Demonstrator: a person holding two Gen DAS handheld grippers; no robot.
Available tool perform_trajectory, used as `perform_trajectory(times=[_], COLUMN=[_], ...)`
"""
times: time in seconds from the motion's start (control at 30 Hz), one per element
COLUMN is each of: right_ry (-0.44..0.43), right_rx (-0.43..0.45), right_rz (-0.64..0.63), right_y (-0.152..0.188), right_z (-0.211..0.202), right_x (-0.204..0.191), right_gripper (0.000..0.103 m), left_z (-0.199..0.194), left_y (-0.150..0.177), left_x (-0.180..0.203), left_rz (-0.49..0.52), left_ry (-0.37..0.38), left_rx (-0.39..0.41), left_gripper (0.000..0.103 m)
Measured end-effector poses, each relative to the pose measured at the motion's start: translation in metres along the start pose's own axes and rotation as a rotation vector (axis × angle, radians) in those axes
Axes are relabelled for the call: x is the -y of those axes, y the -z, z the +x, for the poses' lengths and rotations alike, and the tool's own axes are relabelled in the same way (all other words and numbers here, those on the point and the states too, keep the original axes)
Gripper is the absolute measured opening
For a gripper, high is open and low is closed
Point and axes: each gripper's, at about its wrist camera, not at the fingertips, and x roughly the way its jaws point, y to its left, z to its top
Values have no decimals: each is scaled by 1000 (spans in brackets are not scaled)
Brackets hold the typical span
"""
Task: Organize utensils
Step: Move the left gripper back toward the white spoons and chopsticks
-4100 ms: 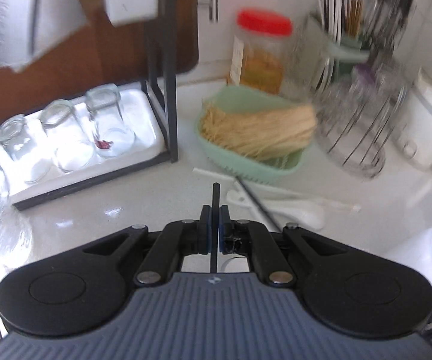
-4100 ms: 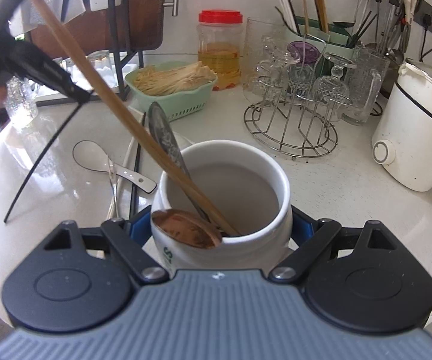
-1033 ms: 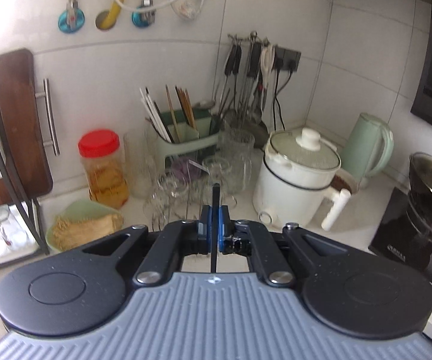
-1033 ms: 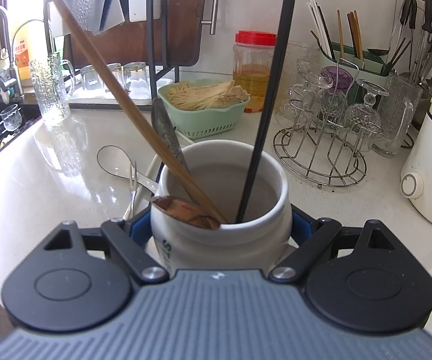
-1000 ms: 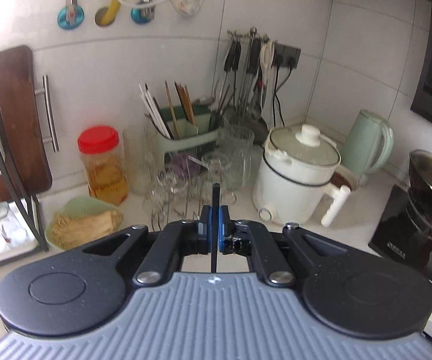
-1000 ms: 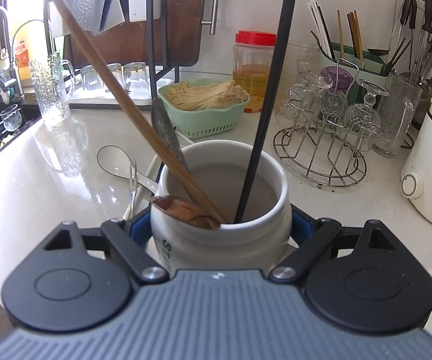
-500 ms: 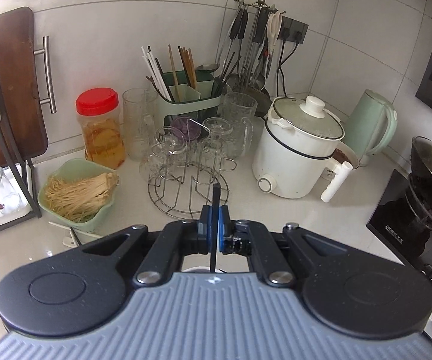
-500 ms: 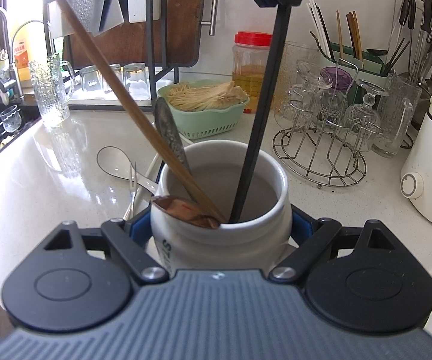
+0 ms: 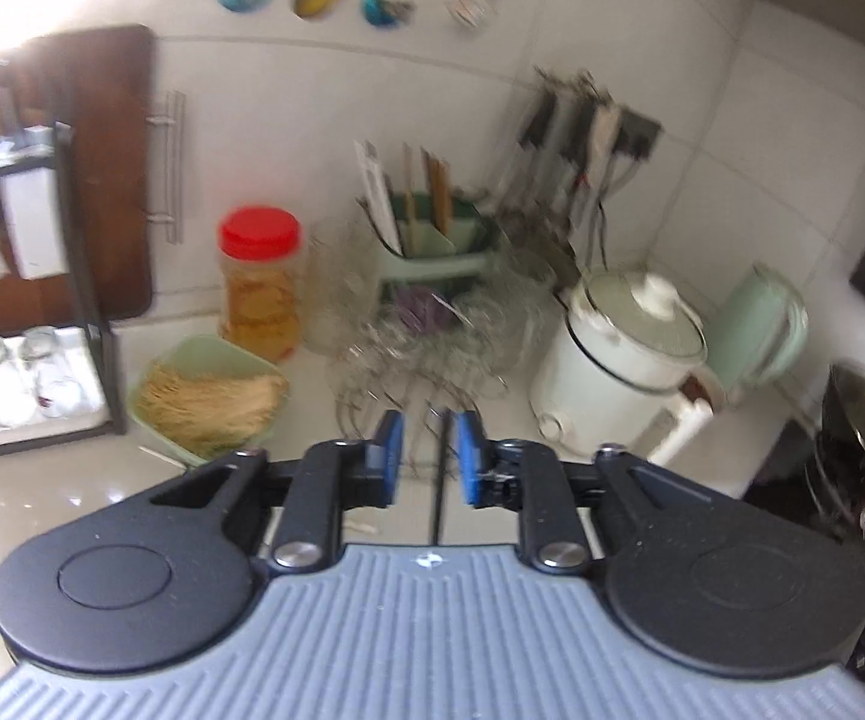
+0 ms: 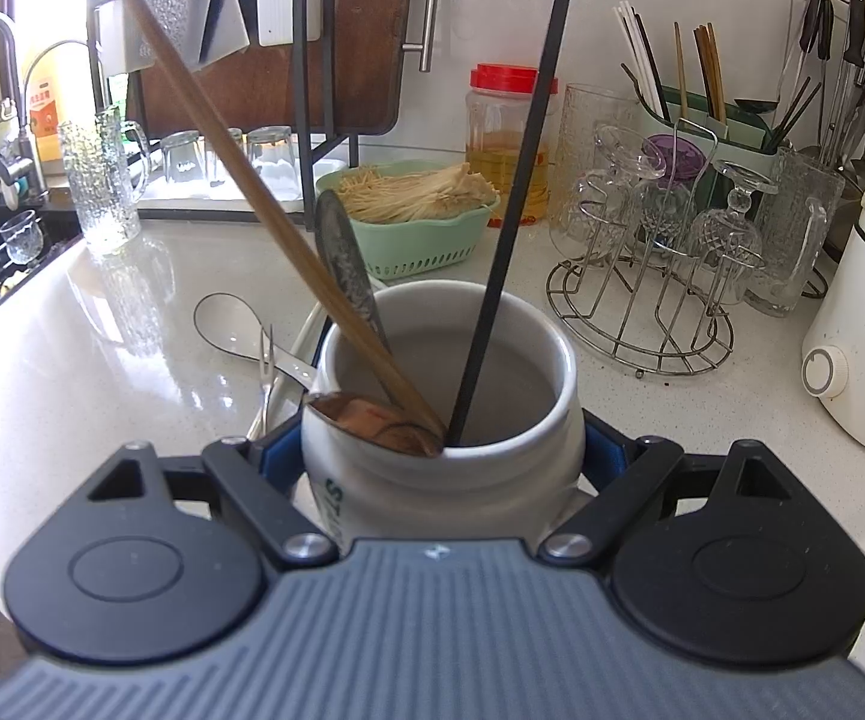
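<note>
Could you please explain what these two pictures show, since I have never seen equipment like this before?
There is no robot here: a person holds a two-finger gripper in each hand, and a wide-angle camera on each gripper looks forward along its fingers. The grey and black shape at the bottom of each picture is the gripper itself.

The right wrist view shows the right gripper shut on a white crock. In the crock stand a wooden spoon, a metal utensil and a black chopstick.

The left wrist view is blurred. The left gripper is open, with the thin black chopstick between its blue pads, not clamped.

On the countertop behind the crock lie a white spoon and a small fork. Farther back are a green basket, a wire rack of glasses and a red-lidded jar.
</note>
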Motion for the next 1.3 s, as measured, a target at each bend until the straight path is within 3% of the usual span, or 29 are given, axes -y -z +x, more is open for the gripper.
perform_trajectory(times=[0.07, 0.13, 0.23, 0.4, 0.53, 0.73, 0.97, 1.13, 1.3], right_ry=[2, 3, 8, 22, 40, 78, 110, 127, 136], right_rx=[-1, -2, -4, -6, -9, -13, -20, -23, -25], right_rz=[0, 0, 2, 16, 29, 59, 89, 102, 111], right_y=[-1, -1, -1, 0, 0, 4, 9, 11, 11], right_z=[0, 0, 0, 0, -1, -5, -11, -14, -14], right_x=[0, 0, 0, 1, 1, 5, 12, 15, 16], right_gripper=[91, 91, 91, 91, 91, 91, 91, 91, 91], left_z=[-12, -24, -43, -62, -57, -34, 5, 35, 61], left_y=[-3, -6, -9, -5, 8, 44, 88, 113, 134], left_x=[-10, -20, -38, -70, -94, -115, -135, -153, -170], left_rz=[-24, -38, -67, -117, -174, -234, -332, -487, -606], left_ry=[-26, -72, -126, -209, -238, -244, -193, -118, -70], left_rx=[29, 55, 93, 119, 80, -26, -162, -248, -279], left_gripper=[34, 46, 53, 55, 55, 55, 55, 54, 54])
